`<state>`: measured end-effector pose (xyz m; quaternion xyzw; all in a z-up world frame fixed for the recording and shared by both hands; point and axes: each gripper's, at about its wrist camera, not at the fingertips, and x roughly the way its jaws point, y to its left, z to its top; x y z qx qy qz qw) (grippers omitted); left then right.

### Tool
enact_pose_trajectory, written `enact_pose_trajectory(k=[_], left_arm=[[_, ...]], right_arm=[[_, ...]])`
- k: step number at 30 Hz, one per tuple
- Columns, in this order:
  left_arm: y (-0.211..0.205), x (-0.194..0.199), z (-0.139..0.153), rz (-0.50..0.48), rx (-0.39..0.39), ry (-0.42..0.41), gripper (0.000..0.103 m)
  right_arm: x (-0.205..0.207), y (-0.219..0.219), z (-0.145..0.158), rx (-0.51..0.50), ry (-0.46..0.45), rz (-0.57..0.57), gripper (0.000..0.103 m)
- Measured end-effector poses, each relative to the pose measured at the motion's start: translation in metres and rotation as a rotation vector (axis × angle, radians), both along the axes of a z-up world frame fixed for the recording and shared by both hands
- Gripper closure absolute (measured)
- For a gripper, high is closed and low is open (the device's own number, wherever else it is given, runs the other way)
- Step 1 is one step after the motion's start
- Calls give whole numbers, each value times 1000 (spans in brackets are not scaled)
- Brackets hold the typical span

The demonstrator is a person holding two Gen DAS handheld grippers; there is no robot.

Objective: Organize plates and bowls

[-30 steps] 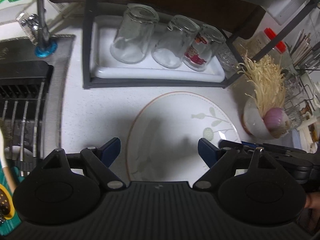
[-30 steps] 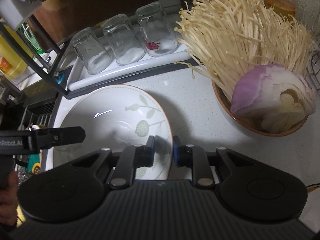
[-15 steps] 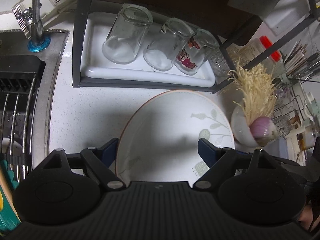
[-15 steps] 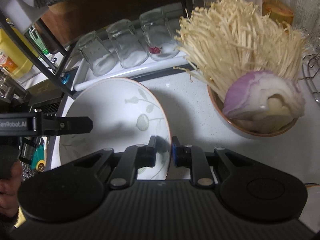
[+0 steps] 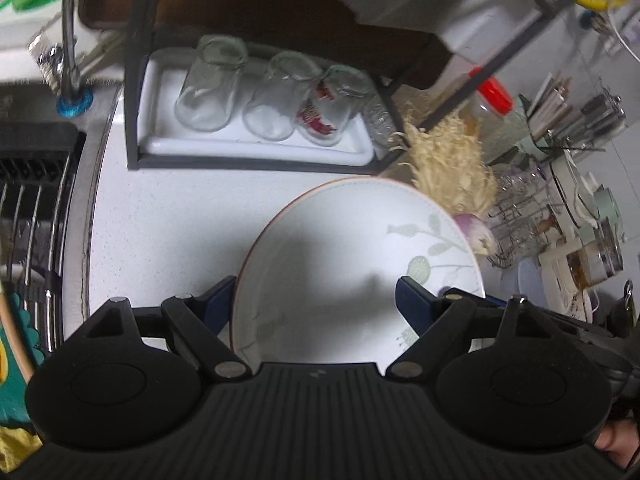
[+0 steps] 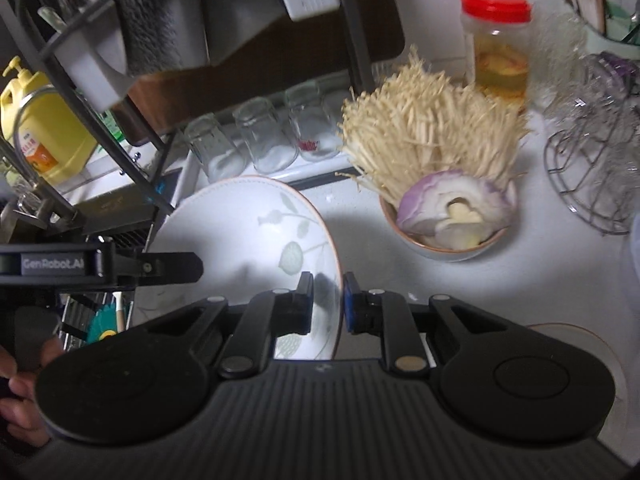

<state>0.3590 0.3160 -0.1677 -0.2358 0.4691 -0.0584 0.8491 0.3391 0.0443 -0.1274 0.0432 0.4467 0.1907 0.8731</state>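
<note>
**Left wrist view: plate lifted by its rim, rack side crowded**

Left wrist view first, working across. At far left I see the sink (image 5: pixel 36 184) with its tap (image 5: pixel 70 40), then the dark shelf frame (image 5: pixel 136 92) holding a white tray (image 5: pixel 256 146) with three upturned glasses (image 5: pixel 276 100). My left gripper (image 5: pixel 314 300) has its fingers spread wide; the white leaf-patterned plate (image 5: pixel 352 264) sits between them, and I cannot tell whether either pad touches its edge.

From the right wrist view, my right gripper (image 6: pixel 326 300) has its fingers drawn narrow, pinching the plate's right rim. The plate looks tilted and clear of the counter (image 6: pixel 360 216), so I judge the step in hand is carrying it off to where the dishes go.

The next move calls for a steady, level carry, since one rim pinch holds all the weight. Just right of the plate stands a bowl (image 6: pixel 448 250) of enoki mushrooms (image 6: pixel 428 132) and cut onion (image 6: pixel 456 204), which I must not clip. Beyond it are a red-capped jar (image 6: pixel 498 44) and a wire basket (image 6: pixel 592 176).
</note>
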Motion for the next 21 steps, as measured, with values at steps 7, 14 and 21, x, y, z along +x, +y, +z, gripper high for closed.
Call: enact_pose_trajectory(k=[7,14,21], left_arm=[[-16,-7,22,-21,-10,-34,16],[-42,-9,41,-64,-15,-70,16],[-83,-14,47,-121,-31,-81,16]], right_arm=[[-14,-14,20,30,-46,-36,85],[-30,-39,37,43,-90,-79,85],[-45,-75,42,27,-102,-136,85]])
